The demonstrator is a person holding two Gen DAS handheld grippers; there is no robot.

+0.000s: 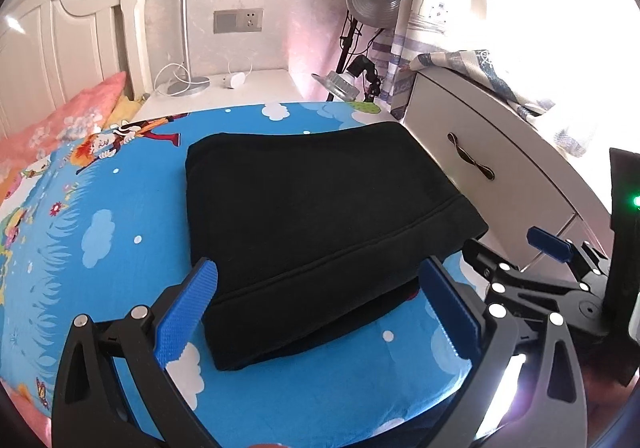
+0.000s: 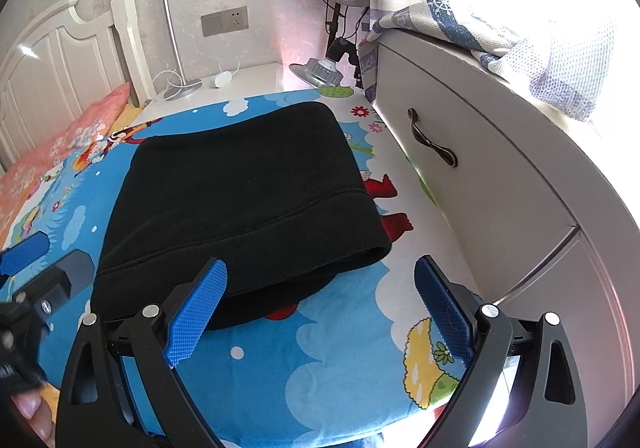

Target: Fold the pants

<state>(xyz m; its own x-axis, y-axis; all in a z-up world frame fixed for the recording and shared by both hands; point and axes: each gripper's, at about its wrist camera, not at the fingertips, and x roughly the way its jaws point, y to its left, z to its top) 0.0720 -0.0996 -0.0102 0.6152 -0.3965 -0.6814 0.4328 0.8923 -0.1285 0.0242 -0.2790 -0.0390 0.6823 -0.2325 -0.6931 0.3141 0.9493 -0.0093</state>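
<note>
Currently, in the left wrist view, the black pants [image 1: 320, 224] lie as a compact stacked rectangle on the cartoon-print bed sheet [image 1: 100, 248], near the white drawer cabinet [image 1: 500, 183]. The left gripper [image 1: 324, 308] is spread wide, holding nothing, just short of the bundle's near edge.

In the right wrist view, the pants [image 2: 248, 199] show layered hems at the near edge. The right gripper [image 2: 320, 308] is likewise spread and empty. Folding appears essentially complete; at most a final tidy remains.
</note>
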